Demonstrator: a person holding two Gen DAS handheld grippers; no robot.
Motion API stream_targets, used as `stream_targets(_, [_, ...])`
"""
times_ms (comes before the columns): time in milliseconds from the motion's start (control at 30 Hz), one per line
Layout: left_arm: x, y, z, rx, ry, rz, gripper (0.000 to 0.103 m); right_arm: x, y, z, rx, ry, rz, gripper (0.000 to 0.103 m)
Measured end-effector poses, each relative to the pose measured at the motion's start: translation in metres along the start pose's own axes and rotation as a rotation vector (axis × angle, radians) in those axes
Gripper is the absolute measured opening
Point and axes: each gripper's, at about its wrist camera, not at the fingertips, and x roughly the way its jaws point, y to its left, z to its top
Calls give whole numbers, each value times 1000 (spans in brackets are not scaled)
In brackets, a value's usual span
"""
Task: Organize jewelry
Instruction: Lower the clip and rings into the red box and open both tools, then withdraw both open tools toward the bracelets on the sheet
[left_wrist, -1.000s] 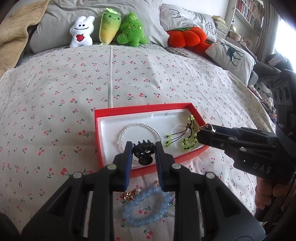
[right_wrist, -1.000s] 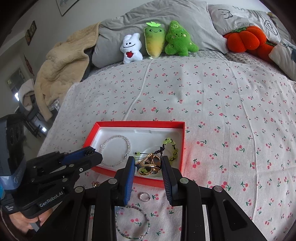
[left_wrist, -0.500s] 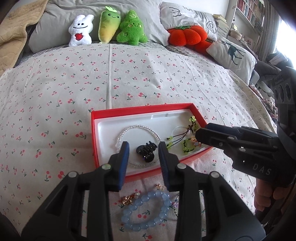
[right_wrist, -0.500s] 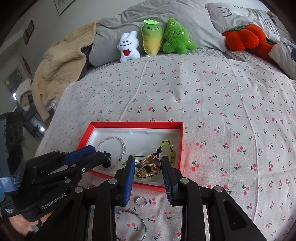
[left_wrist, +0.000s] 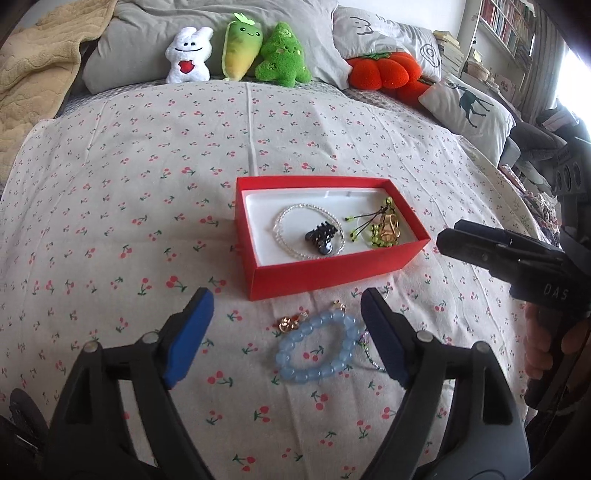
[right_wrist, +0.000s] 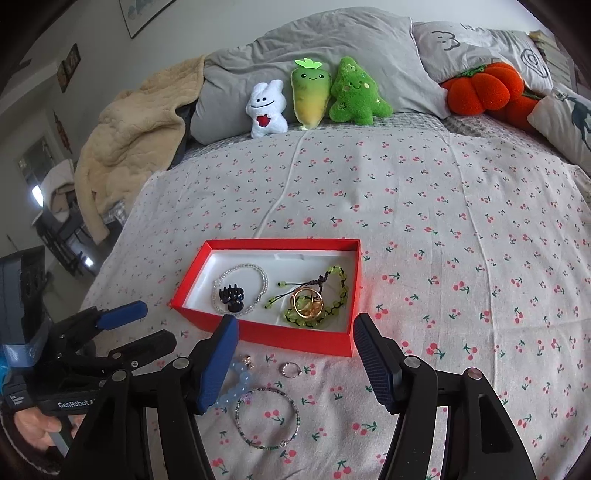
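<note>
Covering nearly the whole view, a bed (right_wrist: 424, 192) in a cream sheet printed with small red cherries. Grey pillows (right_wrist: 314, 48) along the headboard end; beige quilted blanket (right_wrist: 140, 122) heaped at the left corner. Bookshelf (left_wrist: 513, 22) at the far right of the left wrist view; framed picture (right_wrist: 142, 14) on the wall in the right wrist view.

Plush row against the pillows: white bunny (right_wrist: 266, 109), yellow-green carrot (right_wrist: 310, 96), green tree (right_wrist: 356, 94). Orange pumpkin cushion (right_wrist: 484, 88) further right, beside a deer-print pillow (left_wrist: 469, 107).

Red box (right_wrist: 258, 334) with white lining mid-bed. Inside: clear bead bracelet (right_wrist: 263, 275) at left, black hair claw (right_wrist: 231, 297) lying on it; green bead bracelet (right_wrist: 341, 291) at right, gold rings (right_wrist: 308, 302) resting on it.

On the sheet, near side of the box: blue bead bracelet (left_wrist: 317, 350), gold charm (left_wrist: 290, 323) touching it, thin dark beaded bracelet (right_wrist: 267, 417), small silver ring (right_wrist: 291, 369).

Left gripper (left_wrist: 286, 332) spread wide, empty, above the blue bracelet. Right gripper (right_wrist: 295, 360) spread wide, empty, at the box's near wall.
</note>
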Motion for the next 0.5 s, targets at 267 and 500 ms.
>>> stream_targets(267, [-2, 24, -34, 17, 73, 51, 94, 8, 6, -29, -6, 73, -29, 78])
stream_targets(500, [7, 37, -55, 30, 148, 79, 95, 21, 11, -53, -23, 157, -49, 78])
